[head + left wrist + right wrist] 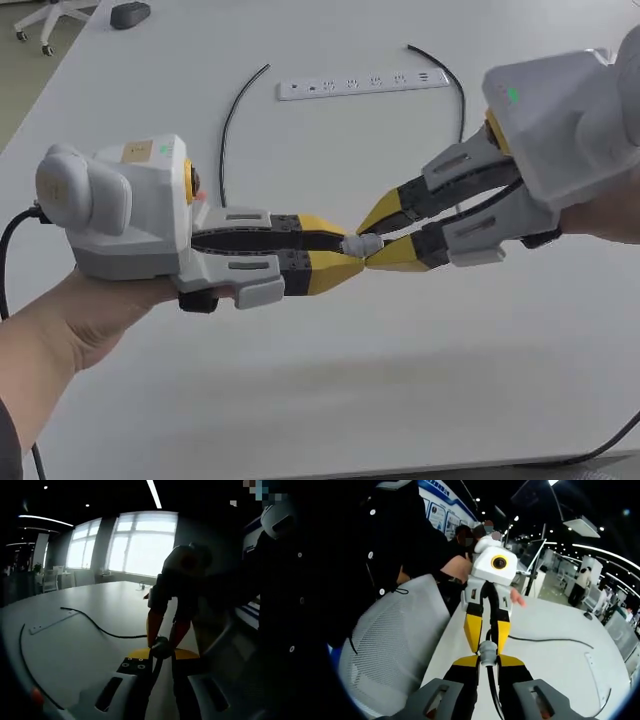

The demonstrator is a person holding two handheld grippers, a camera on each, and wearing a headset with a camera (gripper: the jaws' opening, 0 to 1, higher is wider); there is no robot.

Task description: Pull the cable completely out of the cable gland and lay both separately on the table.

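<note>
I am clenching my left tongs (161,655) and right tongs (489,661) tip to tip on the gland (362,244); the cable (492,685) is trailing back between my right jaws.

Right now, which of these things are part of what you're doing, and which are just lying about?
In the job: cable gland, black cable, left gripper, right gripper; both grippers' tips meet at the gland.
Just lying about: power strip, small dark object.
</note>
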